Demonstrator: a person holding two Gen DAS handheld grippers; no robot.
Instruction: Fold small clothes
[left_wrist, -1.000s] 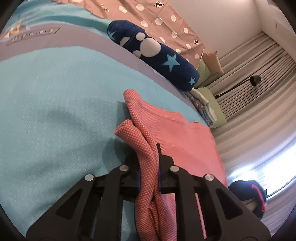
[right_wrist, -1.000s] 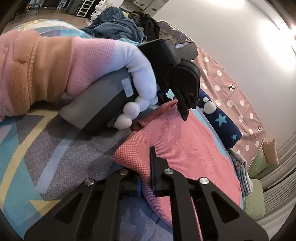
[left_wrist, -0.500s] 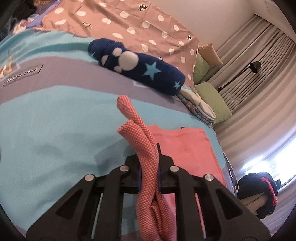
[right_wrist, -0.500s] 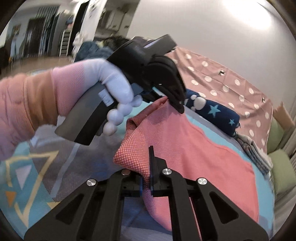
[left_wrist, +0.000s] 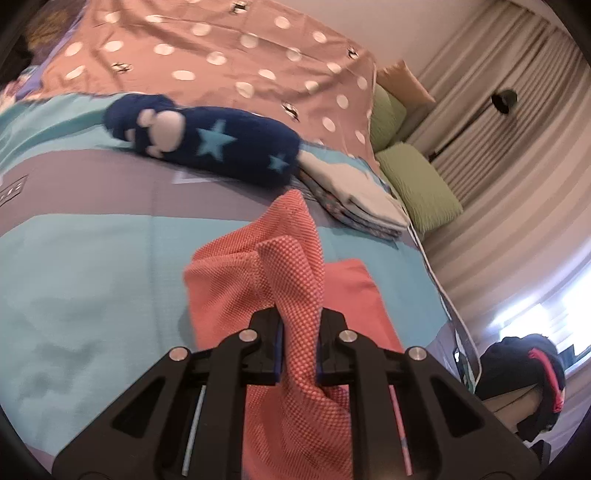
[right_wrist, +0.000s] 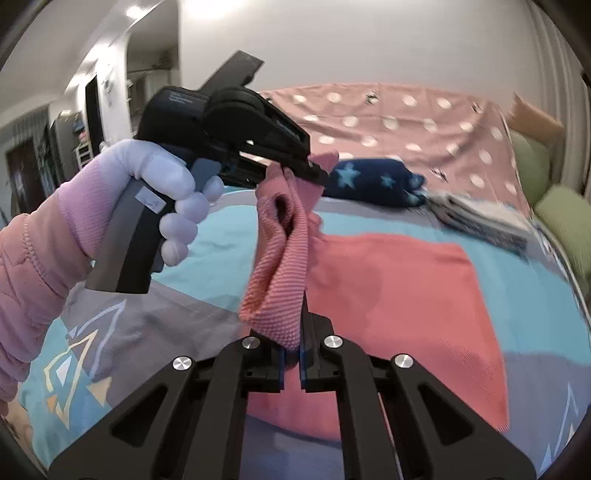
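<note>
A coral knit garment (left_wrist: 291, 258) lies partly on the bed, with its near edge lifted. My left gripper (left_wrist: 300, 328) is shut on a bunched fold of that edge. In the right wrist view the garment (right_wrist: 399, 280) spreads flat to the right, and its raised corner hangs as a twisted strip between both grippers. My right gripper (right_wrist: 293, 350) is shut on the lower end of the strip. The left gripper (right_wrist: 316, 171), held by a gloved hand (right_wrist: 155, 184), pinches the upper end above the bed.
A navy star-patterned roll (left_wrist: 207, 144) lies across the bed beyond the garment, with a stack of folded clothes (left_wrist: 358, 203) to its right. Green pillows (left_wrist: 417, 184) and a polka-dot pink cover (left_wrist: 221, 48) lie further back. The turquoise and grey bedspread (left_wrist: 85, 258) stretches left. Curtains hang at the right.
Both grippers have risen and moved toward the far end of the bed, pulling the garment's near edge up off the bedspread. The right gripper has rolled upright.
</note>
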